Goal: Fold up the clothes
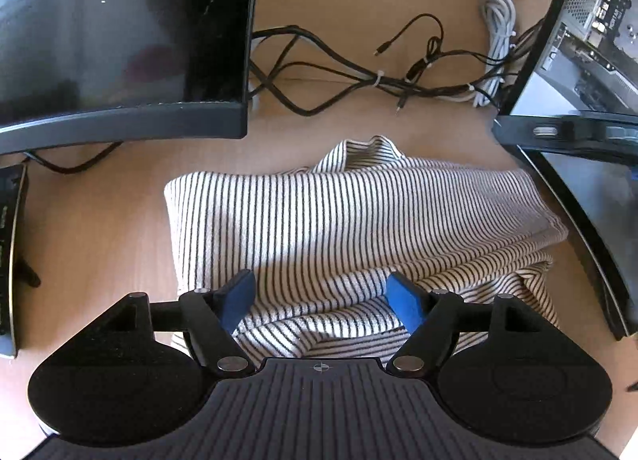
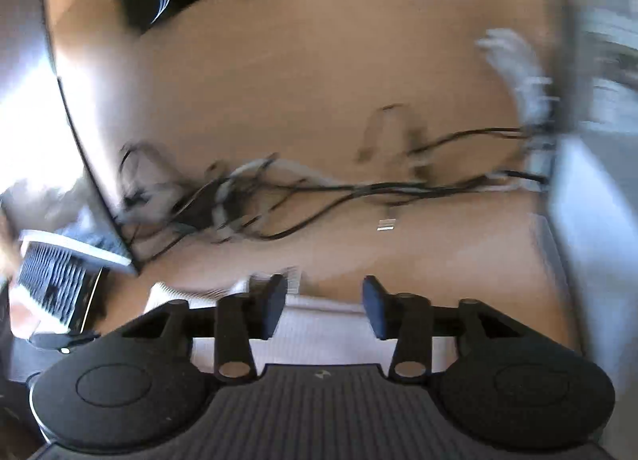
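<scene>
Wooden desk (image 1: 99,229), folded striped garment (image 1: 343,221) lengthwise left-to-right, left gripper (image 1: 322,296) and right gripper (image 2: 325,306) both agape, empty

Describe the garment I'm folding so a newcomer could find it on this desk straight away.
On the wooden desk, look between the two dark monitors, in front of the tangle of black cables. The striped garment lies there folded, under the open left gripper. It is the only cloth: white with thin black stripes.

A folded shirt (image 1: 339,221) lay on the desk (image 1: 99,229) at my twelve o'clock, cables (image 1: 359,77) behind it, a monitor (image 1: 119,41) at ten.
</scene>
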The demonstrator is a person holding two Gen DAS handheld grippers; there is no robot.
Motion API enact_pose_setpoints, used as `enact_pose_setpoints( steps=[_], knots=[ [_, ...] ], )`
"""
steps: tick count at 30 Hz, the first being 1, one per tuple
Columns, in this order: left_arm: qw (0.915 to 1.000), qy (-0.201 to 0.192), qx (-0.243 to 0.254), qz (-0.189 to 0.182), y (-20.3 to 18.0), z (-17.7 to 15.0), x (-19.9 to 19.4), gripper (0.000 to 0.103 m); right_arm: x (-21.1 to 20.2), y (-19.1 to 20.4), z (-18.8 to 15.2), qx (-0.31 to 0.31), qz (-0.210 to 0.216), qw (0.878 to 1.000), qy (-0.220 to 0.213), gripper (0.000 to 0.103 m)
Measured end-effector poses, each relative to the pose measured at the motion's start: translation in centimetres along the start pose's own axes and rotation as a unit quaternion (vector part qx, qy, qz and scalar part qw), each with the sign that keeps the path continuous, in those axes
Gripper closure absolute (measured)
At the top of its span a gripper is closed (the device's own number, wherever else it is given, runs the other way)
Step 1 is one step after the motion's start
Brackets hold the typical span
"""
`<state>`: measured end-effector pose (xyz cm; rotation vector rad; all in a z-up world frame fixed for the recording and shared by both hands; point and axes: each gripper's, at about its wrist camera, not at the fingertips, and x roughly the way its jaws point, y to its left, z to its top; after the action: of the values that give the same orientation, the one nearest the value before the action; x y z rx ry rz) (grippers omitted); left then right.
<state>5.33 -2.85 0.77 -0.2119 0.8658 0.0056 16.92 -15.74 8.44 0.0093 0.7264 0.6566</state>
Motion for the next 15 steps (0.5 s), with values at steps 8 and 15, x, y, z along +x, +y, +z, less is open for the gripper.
enact_pose_setpoints(
  steps=[8, 15],
  knots=[
    [0.9968, -0.007, -0.078, -0.018, 2.6, -0.3, -4.2, 0.008, 9.4, 3.6, 1.3, -0.075, 0.001, 0.995, 0.073, 0.060],
    [0.9885, 0.000, -0.151, 0.006, 6.6, -2.1, -5.1, 0.008, 11.2, 3.2, 0.0, -0.051, 0.034, 0.993, 0.104, 0.095]
  ],
)
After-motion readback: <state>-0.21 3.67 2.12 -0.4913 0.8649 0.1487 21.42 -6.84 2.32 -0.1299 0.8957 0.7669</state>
